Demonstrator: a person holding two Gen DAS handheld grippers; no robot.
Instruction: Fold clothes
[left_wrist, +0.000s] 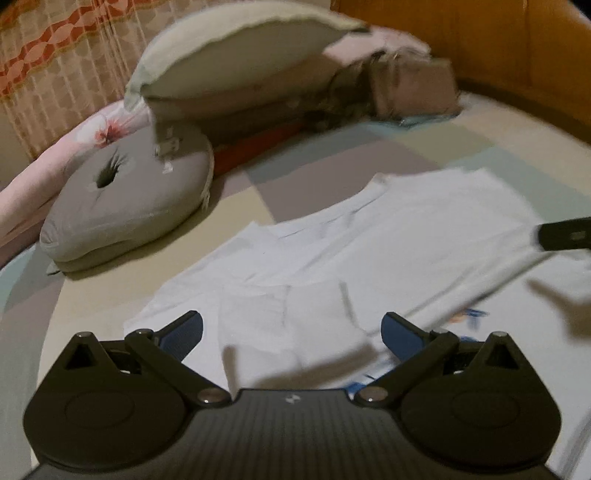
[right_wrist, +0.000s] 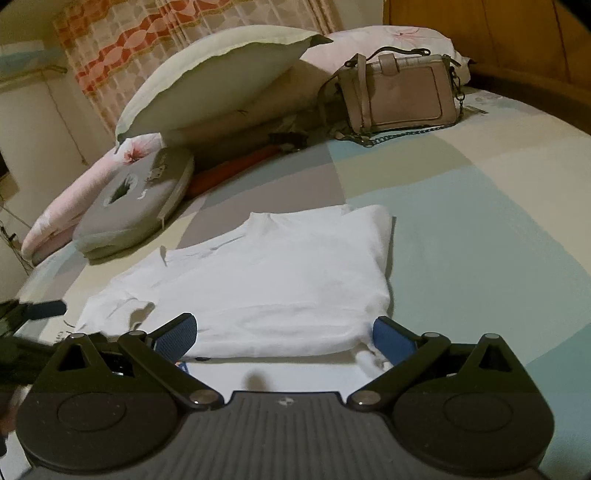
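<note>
My left hand-held gripper (left_wrist: 291, 332) hovers wide open, holding nothing, over the white shirt's (left_wrist: 332, 251) near left part. The shirt lies partly folded on the bed (right_wrist: 480, 206) (patchwork sheet). My right hand-held gripper (right_wrist: 284, 334), equally open and empty, straddles its near folded edge.

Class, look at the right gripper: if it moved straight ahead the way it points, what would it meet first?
Probably the folded white shirt, lying just ahead of the open right gripper. Height above the cloth is unclear.
</note>
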